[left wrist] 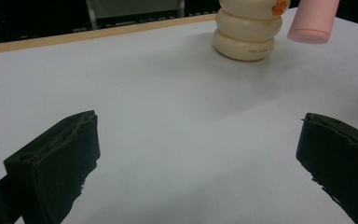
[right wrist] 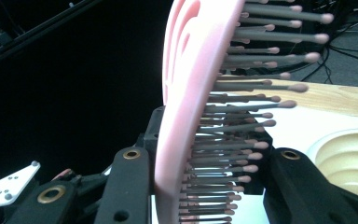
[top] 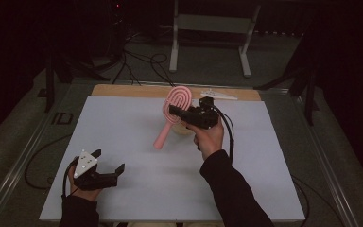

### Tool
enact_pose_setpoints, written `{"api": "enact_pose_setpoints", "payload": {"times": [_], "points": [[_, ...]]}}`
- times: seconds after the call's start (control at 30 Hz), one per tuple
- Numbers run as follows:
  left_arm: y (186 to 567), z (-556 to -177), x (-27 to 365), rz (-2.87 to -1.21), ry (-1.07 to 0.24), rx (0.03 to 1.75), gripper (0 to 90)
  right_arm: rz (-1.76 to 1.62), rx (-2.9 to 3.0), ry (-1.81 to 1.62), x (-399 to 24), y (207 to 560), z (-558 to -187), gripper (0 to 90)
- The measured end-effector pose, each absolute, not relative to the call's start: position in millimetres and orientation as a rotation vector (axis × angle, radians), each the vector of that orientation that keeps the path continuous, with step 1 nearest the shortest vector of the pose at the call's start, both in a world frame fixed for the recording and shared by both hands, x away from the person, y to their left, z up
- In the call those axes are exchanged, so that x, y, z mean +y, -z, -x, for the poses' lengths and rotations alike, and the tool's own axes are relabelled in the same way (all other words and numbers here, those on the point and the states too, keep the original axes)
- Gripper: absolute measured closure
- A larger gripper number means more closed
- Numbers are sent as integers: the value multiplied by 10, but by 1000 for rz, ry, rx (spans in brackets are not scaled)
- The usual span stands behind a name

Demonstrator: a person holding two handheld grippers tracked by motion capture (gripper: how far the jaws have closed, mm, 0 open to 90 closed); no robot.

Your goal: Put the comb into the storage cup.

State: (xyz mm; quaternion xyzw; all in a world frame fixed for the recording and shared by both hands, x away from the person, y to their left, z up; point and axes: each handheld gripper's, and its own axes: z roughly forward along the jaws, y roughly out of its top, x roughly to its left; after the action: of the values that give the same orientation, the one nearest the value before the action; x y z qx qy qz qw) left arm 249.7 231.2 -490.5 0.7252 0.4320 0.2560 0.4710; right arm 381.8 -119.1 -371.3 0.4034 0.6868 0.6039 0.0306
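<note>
While lifted over the table | right gripper [top: 174, 113] clenched on pink hairbrush [top: 176, 102] | left gripper [top: 108, 166] jaws spread wide, holding nothing

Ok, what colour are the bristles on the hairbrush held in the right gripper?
Grey bristles with pink tips on a pink hairbrush; clearest in the right gripper view.

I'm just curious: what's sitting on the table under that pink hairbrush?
Under the pink hairbrush, held up by the right claw, stands a cream ridged container on the white table. From above, brush, claw and hand cover most of it, so its inside stays mostly hidden.
</note>
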Motion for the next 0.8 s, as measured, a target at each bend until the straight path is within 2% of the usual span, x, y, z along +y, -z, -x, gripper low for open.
{"api": "enact_pose_setpoints", "payload": {"times": [0.8], "points": [[4909,-2492,2310,-1780,-629,1057,5,-1266,2059,-1831,-1241,3601,-3929,636]]}}
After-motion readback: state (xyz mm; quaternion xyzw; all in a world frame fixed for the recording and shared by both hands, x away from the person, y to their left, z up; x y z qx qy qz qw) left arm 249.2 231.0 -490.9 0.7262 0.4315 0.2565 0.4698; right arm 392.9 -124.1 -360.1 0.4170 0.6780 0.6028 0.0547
